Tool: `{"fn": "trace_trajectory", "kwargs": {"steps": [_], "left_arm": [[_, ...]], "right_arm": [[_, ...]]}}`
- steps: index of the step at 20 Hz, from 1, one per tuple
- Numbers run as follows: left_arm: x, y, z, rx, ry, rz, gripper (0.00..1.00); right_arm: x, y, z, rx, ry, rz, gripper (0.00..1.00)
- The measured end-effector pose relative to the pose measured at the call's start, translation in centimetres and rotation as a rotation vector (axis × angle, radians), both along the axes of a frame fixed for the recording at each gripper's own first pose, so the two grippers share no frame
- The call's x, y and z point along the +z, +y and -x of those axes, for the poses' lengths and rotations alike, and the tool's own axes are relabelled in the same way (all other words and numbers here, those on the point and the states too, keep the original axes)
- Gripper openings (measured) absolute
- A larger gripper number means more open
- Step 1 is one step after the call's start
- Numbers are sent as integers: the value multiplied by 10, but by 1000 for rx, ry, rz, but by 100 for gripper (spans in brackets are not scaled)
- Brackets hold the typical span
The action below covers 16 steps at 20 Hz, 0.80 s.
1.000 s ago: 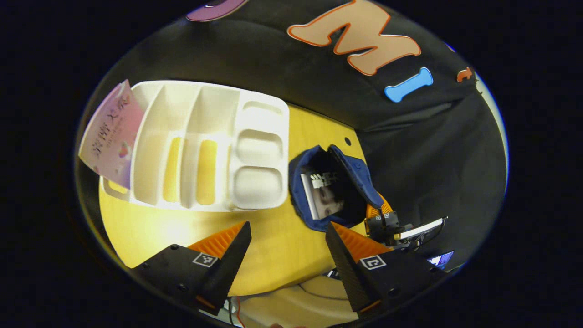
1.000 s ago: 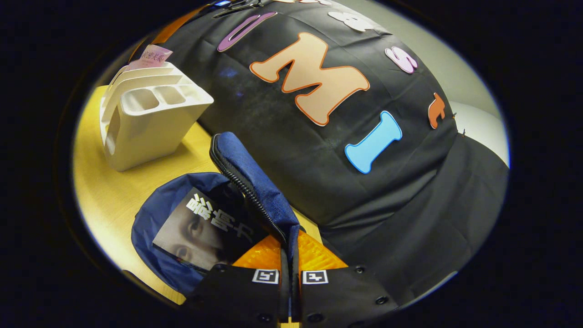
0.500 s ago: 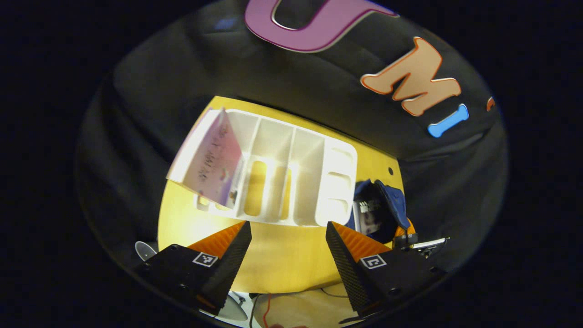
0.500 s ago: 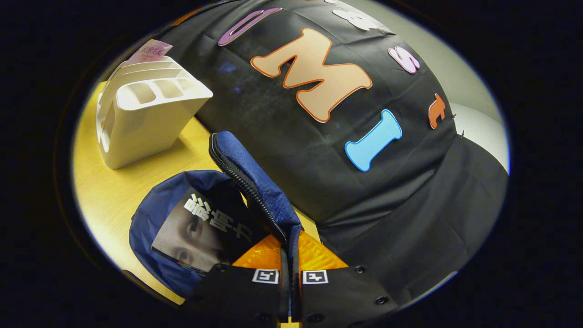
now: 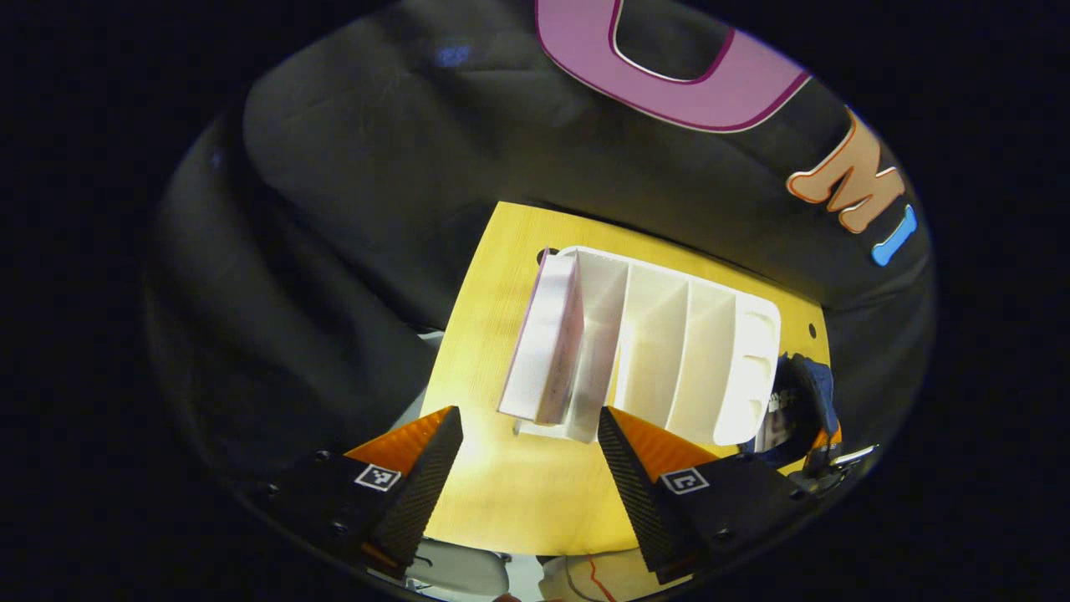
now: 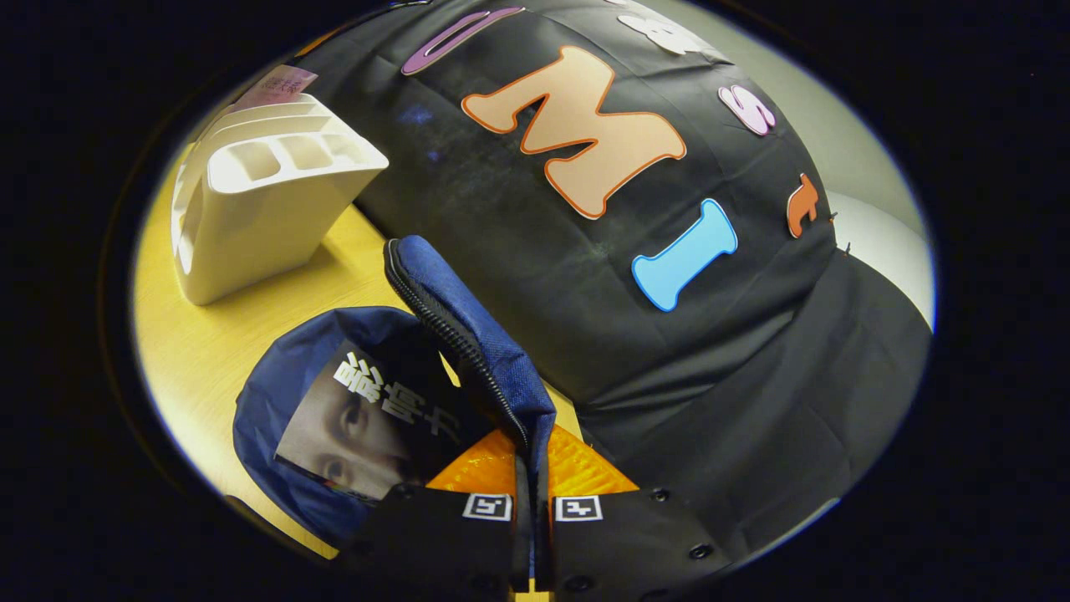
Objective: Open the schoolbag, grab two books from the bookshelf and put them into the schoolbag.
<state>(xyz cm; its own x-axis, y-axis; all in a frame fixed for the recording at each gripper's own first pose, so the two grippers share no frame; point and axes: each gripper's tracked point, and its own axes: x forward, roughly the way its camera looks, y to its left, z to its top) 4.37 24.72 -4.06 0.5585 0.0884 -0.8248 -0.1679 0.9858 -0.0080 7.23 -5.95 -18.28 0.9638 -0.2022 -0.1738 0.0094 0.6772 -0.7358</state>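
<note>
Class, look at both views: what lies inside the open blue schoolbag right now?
Inside the schoolbag lies one book, its cover facing up. The right gripper pinches the bag's zipped flap. Whatever sits beneath the book is covered.

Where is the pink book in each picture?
Left gripper view: the pink book stands in the end slot of the white bookshelf, in the middle of the picture, above the left gripper.
Right gripper view: the pink book peeks up behind the bookshelf, far upper left.
Shared landmark: the white bookshelf on the yellow table, with the blue schoolbag beside it.
</note>
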Motion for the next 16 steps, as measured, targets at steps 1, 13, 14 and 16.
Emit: {"fn": "trace_trajectory", "kwargs": {"steps": [1,13,14,16], "left_arm": [[-8,1,-6,-7,12,14,96],[-44,-43,-65,-140,85,84,71],[-47,-46,-68,-149,95,83,69],[-57,-47,-72,-156,113,82,69]], "right_arm": [[0,0,1,-3,4,5,4],[-7,5,7,-24,33,29,5],[-7,5,8,-25,33,28,5],[-7,5,9,-28,32,22,5]]}}
